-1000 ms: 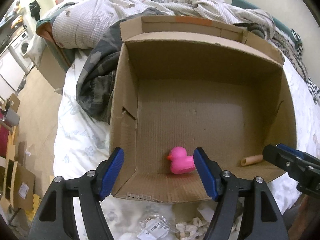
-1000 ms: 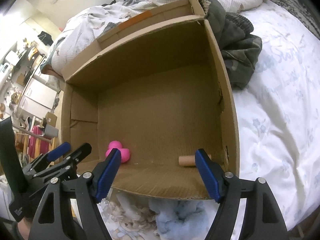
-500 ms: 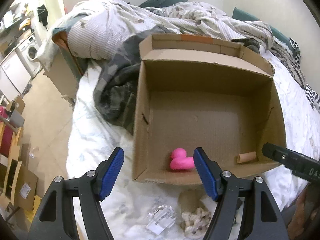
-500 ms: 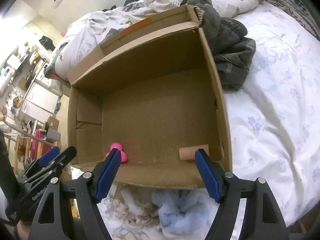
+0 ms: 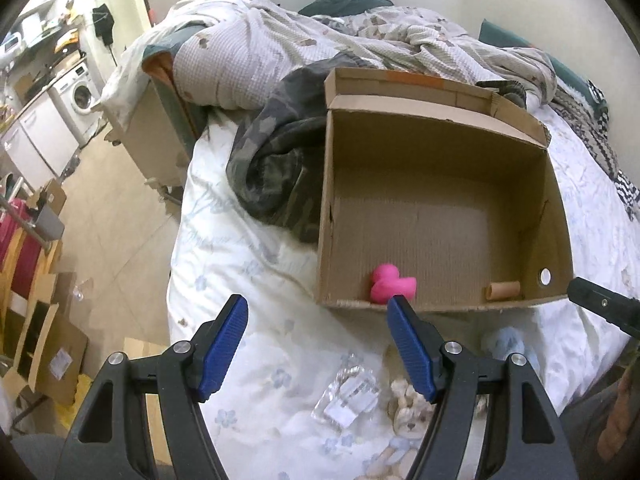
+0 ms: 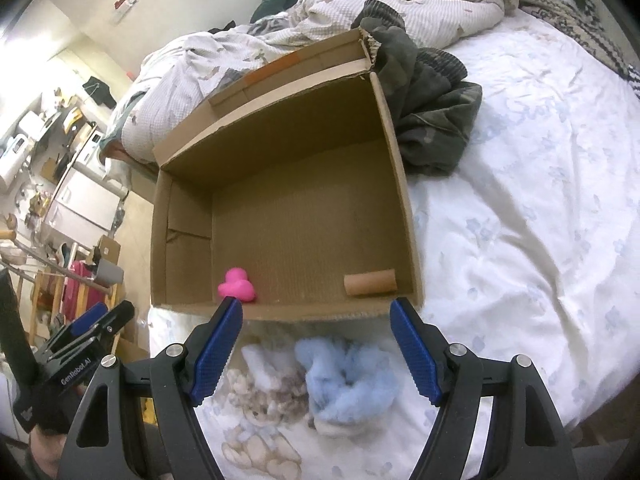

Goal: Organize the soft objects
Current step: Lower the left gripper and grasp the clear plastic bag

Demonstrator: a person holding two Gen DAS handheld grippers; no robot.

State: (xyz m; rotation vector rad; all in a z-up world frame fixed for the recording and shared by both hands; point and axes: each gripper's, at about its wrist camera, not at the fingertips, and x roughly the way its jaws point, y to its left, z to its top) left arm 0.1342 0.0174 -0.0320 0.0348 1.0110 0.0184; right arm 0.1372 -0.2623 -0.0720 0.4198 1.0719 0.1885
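Note:
An open cardboard box (image 5: 440, 152) (image 6: 400, 184) lies on the bed. Inside, near its front wall, are a pink duck (image 5: 391, 285) (image 6: 237, 287) and a cardboard tube (image 5: 503, 290) (image 6: 370, 282). In front of the box lie a fluffy light-blue soft item (image 6: 346, 380) (image 5: 505, 344) and a beige bear-print cloth (image 6: 260, 396) (image 5: 408, 400). My left gripper (image 5: 318, 344) is open and empty above the sheet, left of the box front. My right gripper (image 6: 316, 350) is open and empty above the soft items.
A dark camouflage blanket (image 5: 276, 168) (image 6: 432, 120) lies behind and beside the box. A crumpled quilt (image 5: 360, 48) covers the bed's far end. A clear plastic wrapper (image 5: 348, 396) lies on the sheet. The bed's left edge (image 5: 176, 264) drops to a floor with boxes.
Both grippers have pulled back and risen from the box. The box looks smaller, and the soft items in front of it have come into view. Both stay open.

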